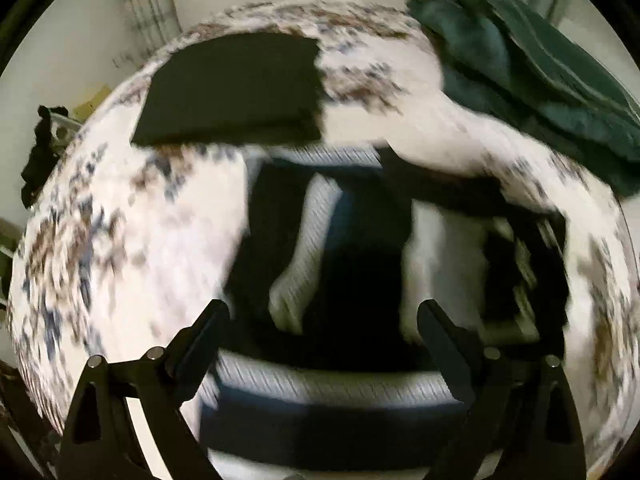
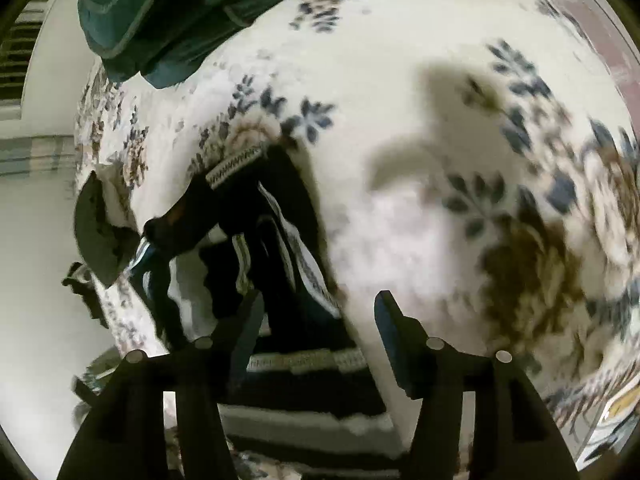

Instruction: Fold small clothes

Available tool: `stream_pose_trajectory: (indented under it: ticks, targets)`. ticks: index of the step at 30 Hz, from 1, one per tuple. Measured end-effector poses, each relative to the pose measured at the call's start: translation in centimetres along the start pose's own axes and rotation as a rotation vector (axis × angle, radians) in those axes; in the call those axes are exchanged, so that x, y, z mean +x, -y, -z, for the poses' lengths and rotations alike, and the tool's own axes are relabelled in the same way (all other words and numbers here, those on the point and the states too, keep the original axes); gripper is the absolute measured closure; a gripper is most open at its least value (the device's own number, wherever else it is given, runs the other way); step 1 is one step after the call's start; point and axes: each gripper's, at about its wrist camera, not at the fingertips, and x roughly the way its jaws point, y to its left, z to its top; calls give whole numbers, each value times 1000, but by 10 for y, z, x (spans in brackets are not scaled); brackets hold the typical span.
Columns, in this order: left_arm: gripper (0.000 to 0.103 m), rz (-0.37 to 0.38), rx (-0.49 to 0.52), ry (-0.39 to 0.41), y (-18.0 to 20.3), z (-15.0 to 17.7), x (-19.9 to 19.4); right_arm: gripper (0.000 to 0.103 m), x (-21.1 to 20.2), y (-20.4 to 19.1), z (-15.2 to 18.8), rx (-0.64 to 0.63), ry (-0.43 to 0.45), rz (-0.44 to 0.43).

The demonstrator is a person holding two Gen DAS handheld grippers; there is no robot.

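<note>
A dark and white striped garment [image 1: 312,240] lies crumpled on the floral bedspread [image 1: 120,220]. My left gripper [image 1: 322,312] hovers over it, its fingers wide apart and open, pinching nothing. In the right wrist view the same garment [image 2: 288,248] lies to the left and below. My right gripper [image 2: 320,304] is open above its edge, its right finger over bare bedspread [image 2: 400,80]. A folded black garment [image 1: 228,88] rests flat farther back on the bed. Both views are blurred.
A heap of dark green blankets [image 1: 540,80] sits at the far right of the bed, and the same blankets [image 2: 160,12] show top left in the right wrist view. A blurred dark shape [image 1: 520,264] right of the garment may be the other gripper. The bed's edge and a wall lie to the left.
</note>
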Motion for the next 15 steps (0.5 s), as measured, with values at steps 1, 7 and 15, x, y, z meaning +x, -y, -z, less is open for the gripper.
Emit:
stream_pose_trajectory:
  ticks: [1,7,15]
  targets:
    - [7,-7,-3,-16,7,13,-3,42,0,6,-2,2,-10,-26]
    - [7,-117,-105,-109,48,97,-11,42,57,1,-75,-102,-53,-170]
    - [7,-334,-264,-192,104,190,-23,92,164,-35,-128,-247,-204,-219]
